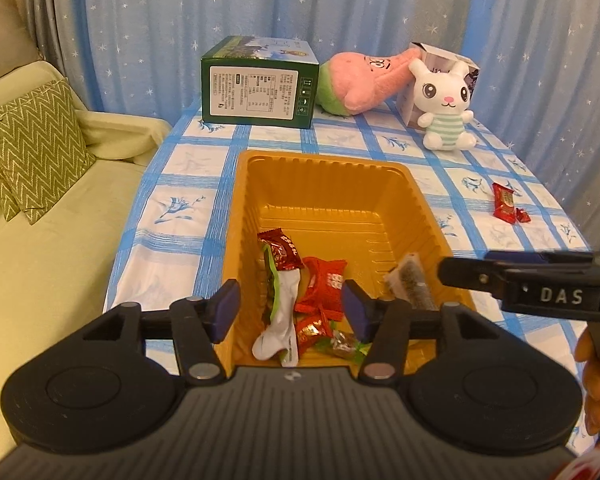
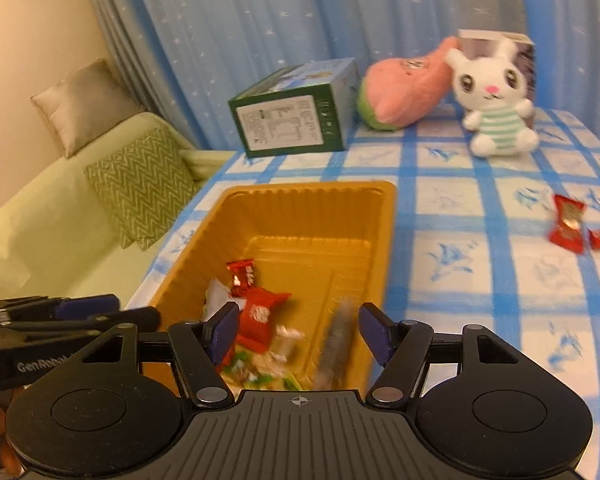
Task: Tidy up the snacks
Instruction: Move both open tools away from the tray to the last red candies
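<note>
Starry blue curtains back a blue-checked table. Both grippers, left and right, hang with jaws apart and empty over the orange tray. Wrappers heap at its near end, partly hidden; a grey packet is blurred. One red candy lies outside on the cloth.

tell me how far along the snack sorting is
Mostly done: several wrapped snacks already lie in the orange tray. In hand: nothing; the left gripper and right gripper hover open over the tray, a grey packet blurred between the right one's fingers. Left: a red snack and a small red piece on the tablecloth.
</note>
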`<state>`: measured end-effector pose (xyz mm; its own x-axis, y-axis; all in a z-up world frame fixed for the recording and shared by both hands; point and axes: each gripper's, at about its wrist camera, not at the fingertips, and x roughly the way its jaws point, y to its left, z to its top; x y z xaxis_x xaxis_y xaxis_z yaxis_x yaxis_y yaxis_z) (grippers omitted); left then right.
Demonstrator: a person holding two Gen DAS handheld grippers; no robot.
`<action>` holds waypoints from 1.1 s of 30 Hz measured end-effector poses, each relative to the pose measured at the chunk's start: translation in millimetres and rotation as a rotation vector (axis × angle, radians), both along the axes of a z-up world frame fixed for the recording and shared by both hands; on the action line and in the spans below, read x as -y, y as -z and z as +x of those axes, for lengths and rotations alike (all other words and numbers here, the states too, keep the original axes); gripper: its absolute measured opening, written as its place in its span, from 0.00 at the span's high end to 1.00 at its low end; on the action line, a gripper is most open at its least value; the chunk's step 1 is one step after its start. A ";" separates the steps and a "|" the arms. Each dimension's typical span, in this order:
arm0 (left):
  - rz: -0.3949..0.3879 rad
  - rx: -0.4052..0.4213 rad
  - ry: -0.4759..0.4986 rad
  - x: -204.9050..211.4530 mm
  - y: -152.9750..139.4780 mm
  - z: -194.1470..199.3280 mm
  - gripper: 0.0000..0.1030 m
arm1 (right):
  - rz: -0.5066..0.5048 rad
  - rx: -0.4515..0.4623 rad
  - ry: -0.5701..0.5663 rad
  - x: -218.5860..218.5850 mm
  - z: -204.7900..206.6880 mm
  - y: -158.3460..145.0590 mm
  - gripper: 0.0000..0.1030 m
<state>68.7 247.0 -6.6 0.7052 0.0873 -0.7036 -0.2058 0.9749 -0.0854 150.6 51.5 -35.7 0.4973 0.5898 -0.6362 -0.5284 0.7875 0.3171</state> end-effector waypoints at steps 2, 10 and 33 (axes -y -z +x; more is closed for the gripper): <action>-0.005 0.009 0.001 5.5 -3.5 -6.6 0.45 | -0.004 -0.009 0.025 12.0 -7.4 -1.2 0.36; -0.029 0.034 0.021 42.0 -17.9 -32.1 0.27 | -0.046 -0.020 0.118 59.3 -42.2 -10.6 0.36; -0.021 0.080 0.175 147.5 -45.0 -29.7 0.11 | -0.052 0.029 0.340 183.5 -75.6 -39.0 0.36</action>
<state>39.0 99.5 38.5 0.7623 -0.0560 -0.6448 -0.0251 0.9930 -0.1158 75.1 -131.9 3.3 0.6779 0.3550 -0.6438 -0.2415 0.9346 0.2611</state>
